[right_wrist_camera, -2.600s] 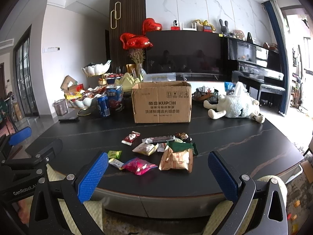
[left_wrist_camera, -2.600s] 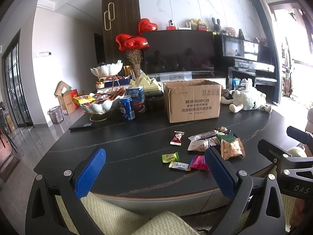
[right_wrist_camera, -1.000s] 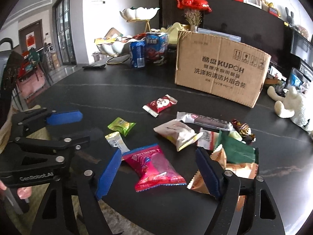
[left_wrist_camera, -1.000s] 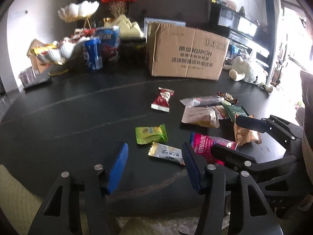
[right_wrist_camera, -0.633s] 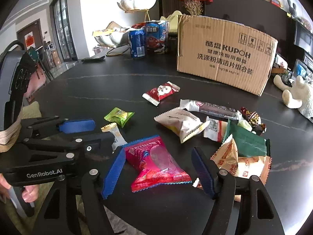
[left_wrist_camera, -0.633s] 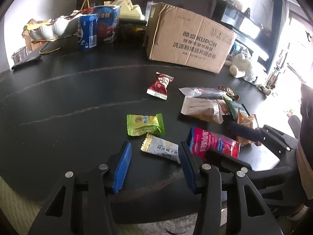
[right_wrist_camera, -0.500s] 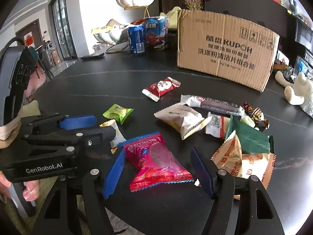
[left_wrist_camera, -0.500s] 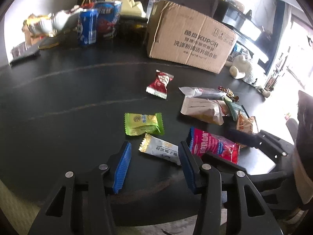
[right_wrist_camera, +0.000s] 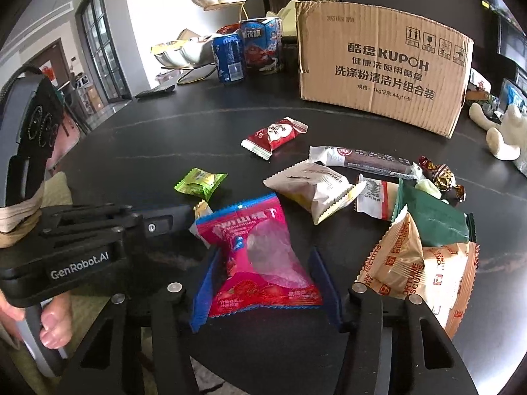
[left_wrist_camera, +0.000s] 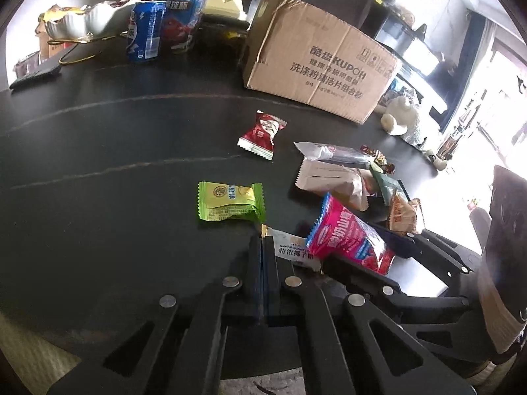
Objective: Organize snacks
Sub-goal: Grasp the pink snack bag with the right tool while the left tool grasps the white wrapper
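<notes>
Several snack packets lie on the black table (left_wrist_camera: 98, 151). My left gripper (left_wrist_camera: 263, 250) is shut on the end of a small white and gold candy packet (left_wrist_camera: 293, 251); that packet also shows in the right wrist view (right_wrist_camera: 201, 210). My right gripper (right_wrist_camera: 263, 276) is closed against both sides of the pink packet (right_wrist_camera: 260, 256), which also shows in the left wrist view (left_wrist_camera: 349, 233). A green packet (left_wrist_camera: 230, 201) lies just beyond the left gripper. The open KUPOH cardboard box (right_wrist_camera: 382, 65) stands at the back of the table.
A red packet (right_wrist_camera: 275, 135), a beige pouch (right_wrist_camera: 316, 187), a long bar (right_wrist_camera: 369, 159), a dark green packet (right_wrist_camera: 431, 217) and an orange fortune-biscuit bag (right_wrist_camera: 415, 263) lie to the right. A blue can (left_wrist_camera: 145, 31), white bowls and a remote stand far left. A plush toy (right_wrist_camera: 504, 128) lies far right.
Both grippers came down to the table and closed: the left one onto the white candy packet's end, the right one onto the pink packet.
</notes>
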### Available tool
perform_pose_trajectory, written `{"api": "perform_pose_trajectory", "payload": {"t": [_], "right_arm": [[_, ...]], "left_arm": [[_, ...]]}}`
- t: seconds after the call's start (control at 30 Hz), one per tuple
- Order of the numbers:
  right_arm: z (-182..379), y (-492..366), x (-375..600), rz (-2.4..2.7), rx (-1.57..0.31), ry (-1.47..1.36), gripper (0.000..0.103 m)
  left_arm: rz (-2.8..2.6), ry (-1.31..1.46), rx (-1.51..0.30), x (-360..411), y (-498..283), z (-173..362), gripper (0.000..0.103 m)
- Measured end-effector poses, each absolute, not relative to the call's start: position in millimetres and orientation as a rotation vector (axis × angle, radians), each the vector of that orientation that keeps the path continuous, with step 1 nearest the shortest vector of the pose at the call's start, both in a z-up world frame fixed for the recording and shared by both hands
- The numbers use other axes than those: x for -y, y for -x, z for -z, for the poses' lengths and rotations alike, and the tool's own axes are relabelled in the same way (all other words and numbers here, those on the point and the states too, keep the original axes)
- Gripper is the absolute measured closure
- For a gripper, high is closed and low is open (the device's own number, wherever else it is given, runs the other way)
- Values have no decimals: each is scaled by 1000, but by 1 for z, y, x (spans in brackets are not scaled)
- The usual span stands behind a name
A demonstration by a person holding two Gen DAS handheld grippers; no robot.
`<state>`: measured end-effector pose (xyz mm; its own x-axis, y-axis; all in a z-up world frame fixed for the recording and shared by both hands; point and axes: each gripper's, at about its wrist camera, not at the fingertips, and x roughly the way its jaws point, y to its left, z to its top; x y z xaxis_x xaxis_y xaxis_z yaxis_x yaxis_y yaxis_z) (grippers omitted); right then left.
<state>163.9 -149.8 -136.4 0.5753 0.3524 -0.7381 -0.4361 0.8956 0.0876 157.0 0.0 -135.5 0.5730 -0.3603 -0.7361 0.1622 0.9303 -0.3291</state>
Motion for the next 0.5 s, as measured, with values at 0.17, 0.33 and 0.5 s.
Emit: {"api": "perform_pose_trajectory", "payload": {"t": [0.17,0.33,0.5], "right_arm": [[132,-163,151,-464,-824,90,50],[123,-160,153,-454,-788,79,50],[116,-160,155,-438,-777,51,50]], "left_arm": [[320,200,-859,4,-149,124,101],[323,155,-810,9,-141,113,101],[321,126,-758,12,-134,98,101]]}}
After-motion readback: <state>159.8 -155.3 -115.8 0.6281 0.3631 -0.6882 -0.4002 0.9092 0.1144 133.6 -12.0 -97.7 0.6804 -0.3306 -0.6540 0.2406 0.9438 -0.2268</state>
